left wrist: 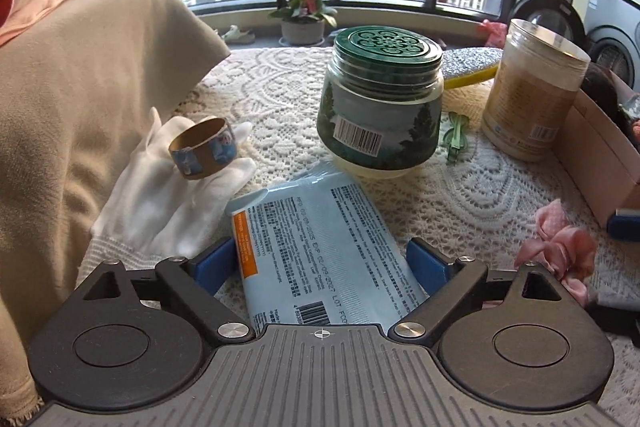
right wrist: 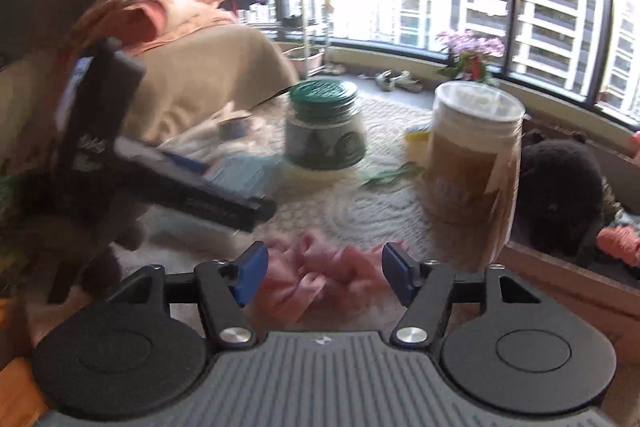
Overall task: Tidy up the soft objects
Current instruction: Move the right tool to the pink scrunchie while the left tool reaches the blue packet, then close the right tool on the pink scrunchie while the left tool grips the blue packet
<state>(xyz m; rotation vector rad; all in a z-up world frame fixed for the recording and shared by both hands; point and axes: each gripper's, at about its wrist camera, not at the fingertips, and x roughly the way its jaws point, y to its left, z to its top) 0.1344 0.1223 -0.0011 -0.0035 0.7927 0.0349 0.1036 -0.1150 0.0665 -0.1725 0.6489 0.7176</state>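
Left wrist view showed the left gripper (left wrist: 320, 263) with its jaws spread to their widest over one pale blue packet (left wrist: 320, 239), gripping nothing. On the lace cloth (left wrist: 460, 195) stood two jars, one green-lidded (left wrist: 380, 107) and one tan (left wrist: 532, 91), with one white glove (left wrist: 172, 199) bearing one tape ring (left wrist: 204, 149) near the beige cushion (left wrist: 80, 87) at the left edge. One pink box (left wrist: 600, 163) bounded the right side. Right wrist view, blurred, showed the right gripper (right wrist: 320, 273) parted, one pink scrunchie (right wrist: 320, 275) lying loose between its pads, with bare cloth ahead.
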